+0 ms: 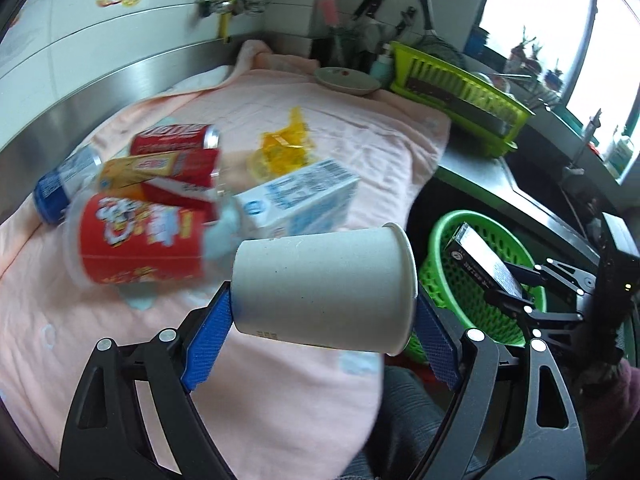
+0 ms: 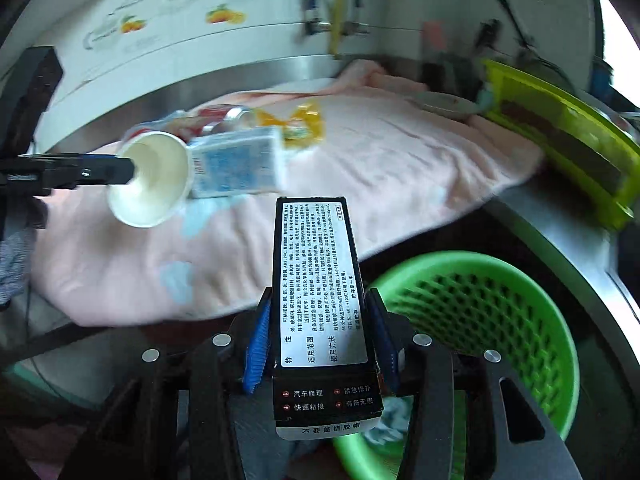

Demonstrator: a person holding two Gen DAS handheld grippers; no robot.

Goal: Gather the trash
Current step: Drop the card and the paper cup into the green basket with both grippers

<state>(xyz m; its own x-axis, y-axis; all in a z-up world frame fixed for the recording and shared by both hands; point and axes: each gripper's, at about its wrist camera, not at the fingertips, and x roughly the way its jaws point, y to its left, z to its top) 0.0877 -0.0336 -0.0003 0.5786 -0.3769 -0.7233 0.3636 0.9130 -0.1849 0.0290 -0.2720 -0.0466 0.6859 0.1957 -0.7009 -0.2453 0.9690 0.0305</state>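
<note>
We are holding a white paper cup (image 1: 324,288) sideways, left claw (image 1: 323,334) clamped on its ends, above the pink-covered counter (image 1: 280,380). Right claw (image 2: 320,344) is gripping a black box (image 2: 320,300) beside the green basket (image 2: 520,280); its end is reading 汽车修理, 快速粘接; finer print is too small.

The left claw (image 1: 324,320) is spread wide, its blue pads (image 1: 206,346) pressed against the base and rim of a sideways paper cup (image 1: 320,286). The right claw (image 2: 320,344) stands narrower, blue pads (image 2: 256,350) clamped on both long sides of a black box (image 2: 320,300) that points forward along its fingers.
</note>
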